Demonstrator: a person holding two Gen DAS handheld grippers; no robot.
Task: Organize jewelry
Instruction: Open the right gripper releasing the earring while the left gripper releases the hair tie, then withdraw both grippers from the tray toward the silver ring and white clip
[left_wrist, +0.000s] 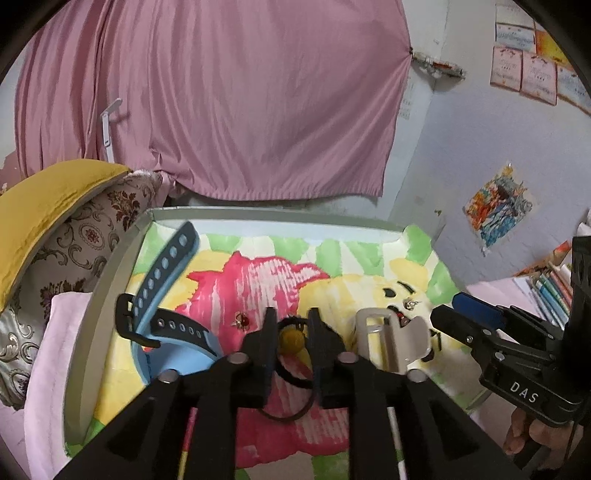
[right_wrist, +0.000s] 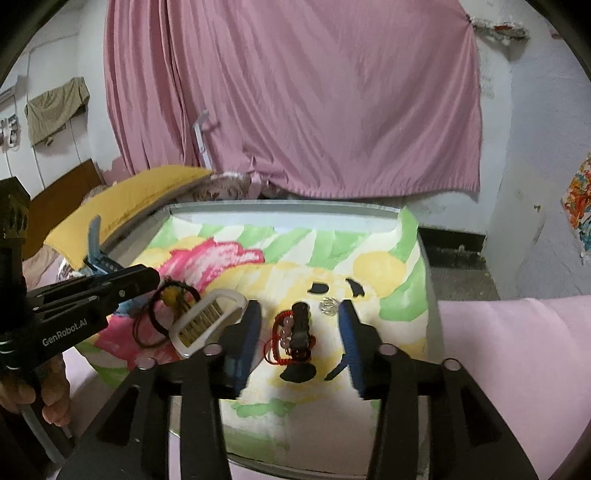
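Nearest, our left gripper (left_wrist: 290, 334) stands with jaws partly open astride the hair tie (left_wrist: 291, 341) and its yellow bead, gripping nothing yet; we judge pickup is in hand, and the next move calls for closing squarely on the bead. Our right gripper (right_wrist: 301, 325) gapes wide and empty over the bracelets (right_wrist: 295, 334). Beside them lie a white clip (right_wrist: 207, 319), a clear earring (right_wrist: 328, 305) and a red earring (left_wrist: 242, 321). Farther off, the blue strap (left_wrist: 166, 273) crowds the tray (left_wrist: 110, 273) on its left side.
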